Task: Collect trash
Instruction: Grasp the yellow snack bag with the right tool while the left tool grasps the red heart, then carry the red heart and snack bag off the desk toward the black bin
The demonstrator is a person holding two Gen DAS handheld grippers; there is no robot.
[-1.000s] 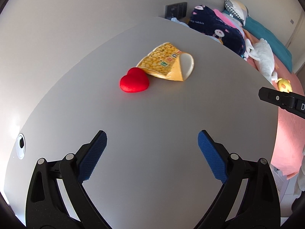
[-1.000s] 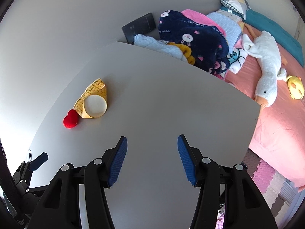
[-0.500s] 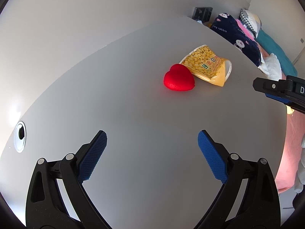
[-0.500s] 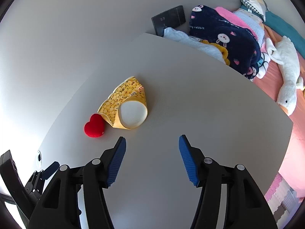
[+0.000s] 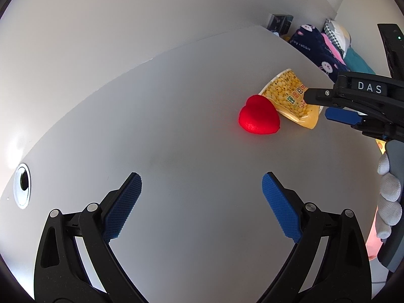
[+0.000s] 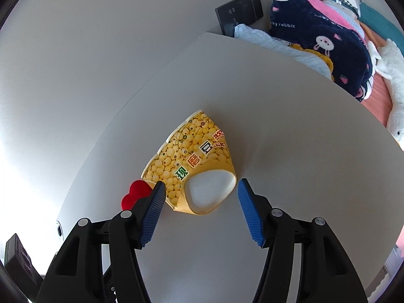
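A crushed yellow paper cup (image 6: pixel 197 161) lies on its side on the grey table (image 6: pixel 303 126), its white base facing my right gripper. A red heart-shaped object (image 6: pixel 136 193) touches the cup's left side. My right gripper (image 6: pixel 200 184) is open, and its blue pads stand on either side of the cup's base without pressing on it. In the left wrist view the cup (image 5: pixel 290 96) and heart (image 5: pixel 258 118) sit at the right, with the right gripper (image 5: pixel 317 104) reaching over the cup. My left gripper (image 5: pixel 202 197) is open and holds nothing, well short of the heart.
A round cable hole (image 5: pixel 23 188) sits near the table's left edge. Beyond the far table edge are a dark wall panel (image 6: pixel 240 12), a navy rabbit blanket (image 6: pixel 315 38) and a white plush goose (image 6: pixel 394 75) on a bed. A gloved hand (image 5: pixel 388 194) holds the right gripper.
My right gripper has come down and forward onto the cup, which now sits between its fingertips. The left gripper has shifted, so heart and cup slid to the right of its view.
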